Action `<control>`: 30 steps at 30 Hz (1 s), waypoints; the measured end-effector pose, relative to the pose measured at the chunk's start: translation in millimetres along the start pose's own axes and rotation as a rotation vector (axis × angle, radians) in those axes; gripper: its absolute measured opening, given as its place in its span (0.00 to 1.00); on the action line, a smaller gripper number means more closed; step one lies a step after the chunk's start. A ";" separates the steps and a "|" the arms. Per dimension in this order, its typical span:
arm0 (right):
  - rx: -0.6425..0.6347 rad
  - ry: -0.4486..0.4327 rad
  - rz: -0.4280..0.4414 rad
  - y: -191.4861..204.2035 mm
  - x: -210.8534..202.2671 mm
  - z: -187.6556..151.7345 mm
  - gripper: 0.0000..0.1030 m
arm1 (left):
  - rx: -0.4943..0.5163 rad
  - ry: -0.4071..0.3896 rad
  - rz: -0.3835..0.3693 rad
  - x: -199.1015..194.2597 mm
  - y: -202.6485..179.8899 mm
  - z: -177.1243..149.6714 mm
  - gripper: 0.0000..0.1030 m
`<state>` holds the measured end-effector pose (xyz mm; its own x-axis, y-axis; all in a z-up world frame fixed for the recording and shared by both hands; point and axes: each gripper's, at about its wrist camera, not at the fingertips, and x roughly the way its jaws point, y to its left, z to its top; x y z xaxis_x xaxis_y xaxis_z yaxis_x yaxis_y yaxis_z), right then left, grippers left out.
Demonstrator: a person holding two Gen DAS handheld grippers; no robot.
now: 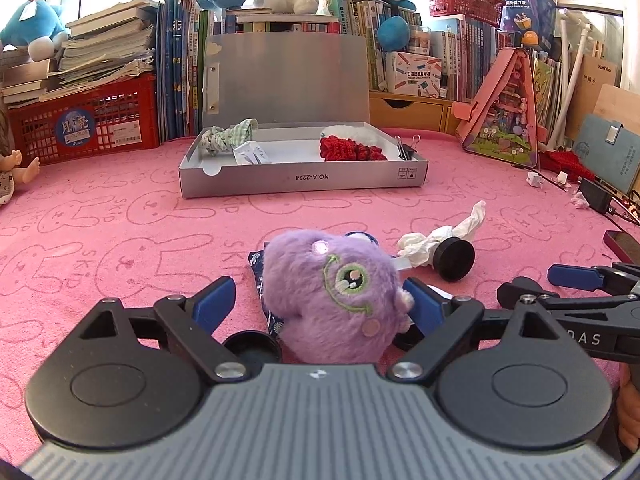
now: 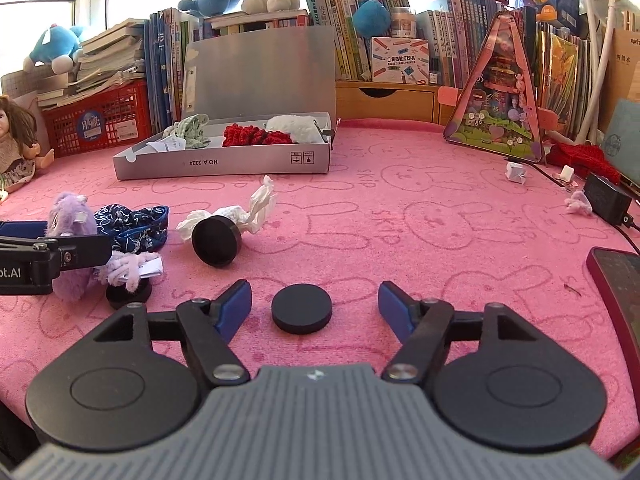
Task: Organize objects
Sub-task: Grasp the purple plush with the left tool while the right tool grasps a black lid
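A purple plush toy point(image 1: 332, 296) sits between the fingers of my left gripper point(image 1: 320, 300), which is open around it; it also shows in the right wrist view point(image 2: 70, 220). Under it lies a dark blue patterned cloth point(image 2: 136, 226). My right gripper point(image 2: 315, 308) is open with a flat black disc point(image 2: 301, 309) lying between its fingers on the pink mat. A tilted black disc point(image 2: 216, 242) leans by a crumpled white tissue point(image 2: 256, 208). Another black disc point(image 2: 129, 295) lies under the plush. The open grey box point(image 2: 224, 164) holds red knitwear, white fluff and green cloth.
Books, red crates point(image 1: 86, 124) and plush toys line the back. A pink triangular toy house point(image 2: 500, 112) stands at the right. A black charger point(image 2: 608, 200) and a dark phone point(image 2: 620, 280) lie at the right edge. A doll point(image 2: 16, 140) sits at the left.
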<state>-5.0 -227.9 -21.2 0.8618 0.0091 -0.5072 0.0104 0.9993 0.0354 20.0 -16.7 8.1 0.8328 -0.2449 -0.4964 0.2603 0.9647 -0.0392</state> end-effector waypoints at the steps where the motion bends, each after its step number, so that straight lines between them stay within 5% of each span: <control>1: 0.003 -0.003 -0.006 -0.1 -0.4 -0.6 0.71 | -0.005 0.001 -0.002 0.2 0.1 -0.5 0.89; 17: -0.039 -0.031 -0.021 15.5 -6.4 -5.9 0.35 | 0.001 -0.005 -0.032 0.6 -8.0 -5.3 0.69; 30: -0.072 -0.043 0.007 28.1 -13.5 0.4 0.35 | -0.038 -0.025 -0.021 -12.5 -6.5 3.4 0.57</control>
<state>-16.2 -199.9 -13.0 0.8827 0.0156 -0.4696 -0.0305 0.9992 -0.0242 9.6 -20.3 17.6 0.8395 -0.2670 -0.4732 0.2596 0.9622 -0.0823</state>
